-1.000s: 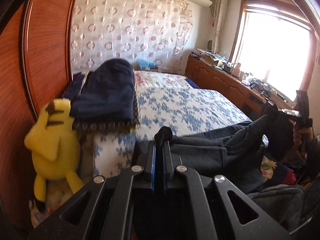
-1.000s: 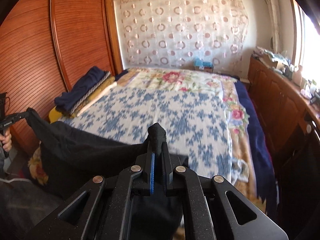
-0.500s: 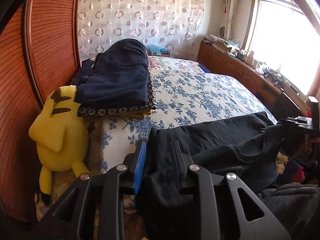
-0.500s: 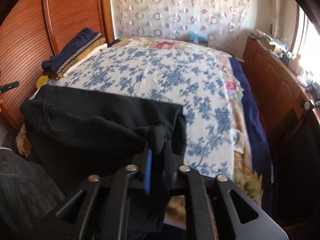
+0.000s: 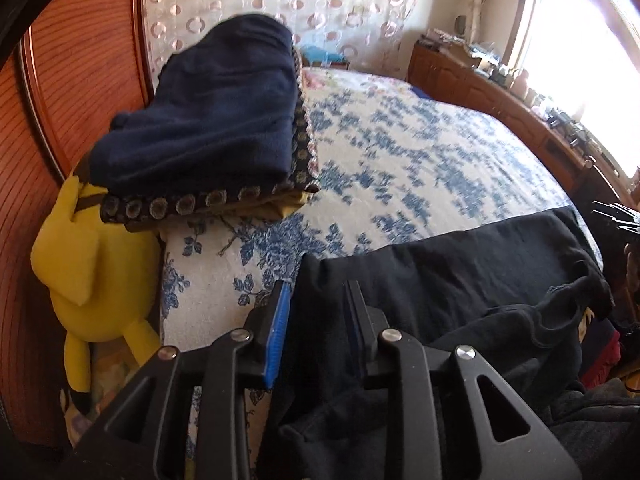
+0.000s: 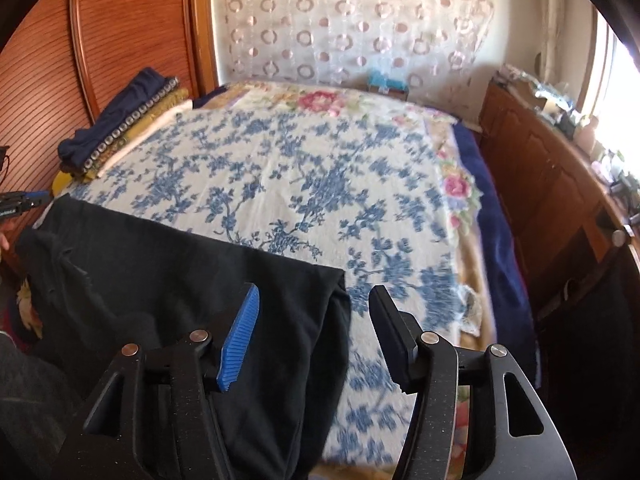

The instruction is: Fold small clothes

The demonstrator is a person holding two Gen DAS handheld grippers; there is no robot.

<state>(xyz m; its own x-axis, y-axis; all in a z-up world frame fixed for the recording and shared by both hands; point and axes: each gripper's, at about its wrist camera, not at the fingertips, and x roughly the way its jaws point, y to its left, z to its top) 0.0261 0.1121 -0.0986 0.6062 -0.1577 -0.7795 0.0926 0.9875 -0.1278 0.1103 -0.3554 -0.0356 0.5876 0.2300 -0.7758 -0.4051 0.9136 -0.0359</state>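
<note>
We laid the black garment (image 5: 460, 280) across the bed (image 5: 420, 152)'s near edge, flat for folding, well clear of the folded pile (image 5: 208, 120) at the near left corner. Our left gripper (image 5: 316, 312) had parted, cloth loose between its jaws. Our right gripper (image 6: 314, 332) had just been opening wider, released, the garment's corner below. A second ago both pinched it aloft.

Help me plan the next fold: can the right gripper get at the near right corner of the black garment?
Probably yes. The right gripper is open, its fingers apart, with the black garment corner lying flat on the bed right between them. Nothing covers it.
</note>
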